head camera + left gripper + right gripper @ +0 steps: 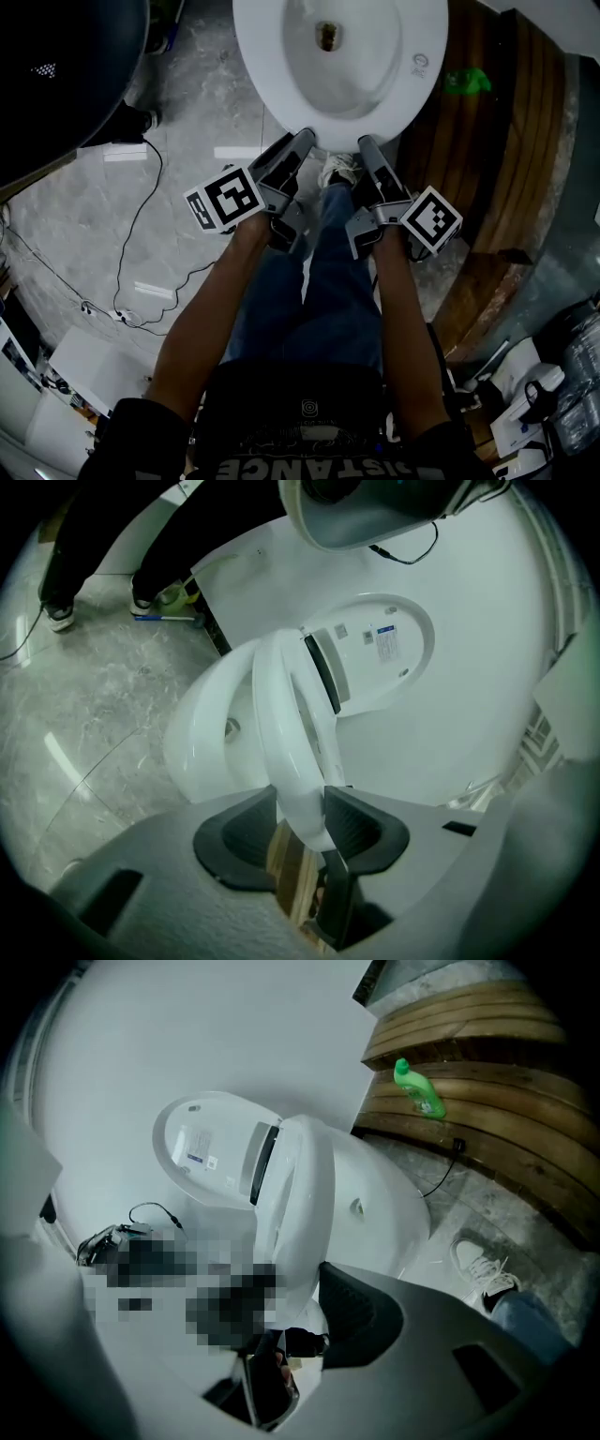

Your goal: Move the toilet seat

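At twelve o'clock in the head view, the toilet seat (272, 94) is gripped by its front rim and tilted up off the bowl (202, 752). The left gripper (302, 139) at seven o'clock and the right gripper (367, 142) at five o'clock are both clamped on it, jaws kept partly apart by the rim.

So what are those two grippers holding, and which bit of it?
Both hold the toilet seat by its front edge: the left gripper and the right gripper each have the white rim pinched between their jaws, side by side.
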Tool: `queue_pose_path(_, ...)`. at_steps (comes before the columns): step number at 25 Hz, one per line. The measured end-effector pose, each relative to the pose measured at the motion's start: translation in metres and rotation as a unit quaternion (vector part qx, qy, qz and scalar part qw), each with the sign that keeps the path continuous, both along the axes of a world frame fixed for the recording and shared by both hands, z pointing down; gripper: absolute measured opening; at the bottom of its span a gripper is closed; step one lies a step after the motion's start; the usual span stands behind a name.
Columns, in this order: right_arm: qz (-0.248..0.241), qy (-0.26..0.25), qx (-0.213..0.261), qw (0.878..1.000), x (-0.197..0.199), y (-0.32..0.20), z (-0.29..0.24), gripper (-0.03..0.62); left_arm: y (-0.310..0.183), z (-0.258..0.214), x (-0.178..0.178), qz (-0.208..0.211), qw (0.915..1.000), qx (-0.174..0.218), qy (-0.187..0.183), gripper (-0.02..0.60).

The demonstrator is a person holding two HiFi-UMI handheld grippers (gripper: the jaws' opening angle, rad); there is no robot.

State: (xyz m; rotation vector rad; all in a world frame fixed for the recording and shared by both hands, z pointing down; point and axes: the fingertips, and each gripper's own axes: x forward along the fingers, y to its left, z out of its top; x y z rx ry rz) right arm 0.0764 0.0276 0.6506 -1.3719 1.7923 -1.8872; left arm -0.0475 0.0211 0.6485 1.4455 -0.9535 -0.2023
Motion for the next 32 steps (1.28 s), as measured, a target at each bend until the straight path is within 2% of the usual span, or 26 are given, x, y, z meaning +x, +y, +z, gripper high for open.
queue_pose_path(5, 0.010, -0.018, -0.018, 1.000, 0.005, -0.001, -0.027, 0.155, -0.004, -0.029, 0.000, -0.018, 0.9997, -0.012, 0.011, 0.161)
queue_pose_path(10, 0.021, -0.042, -0.008, 0.999, 0.003, -0.008, -0.062, 0.147, -0.009, -0.061, -0.001, -0.032, 0.9987, -0.022, 0.034, 0.153)
queue_pose_path(22, 0.041, -0.081, -0.018, 0.996, 0.001, -0.019, -0.127, 0.135, -0.020, -0.127, -0.007, -0.064, 0.9958, -0.029, 0.060, 0.146)
queue_pose_path(32, 0.038, -0.113, -0.001, 0.993, -0.003, -0.053, -0.182, 0.135, -0.052, -0.182, -0.011, -0.090, 0.9914, -0.011, 0.095, 0.140)
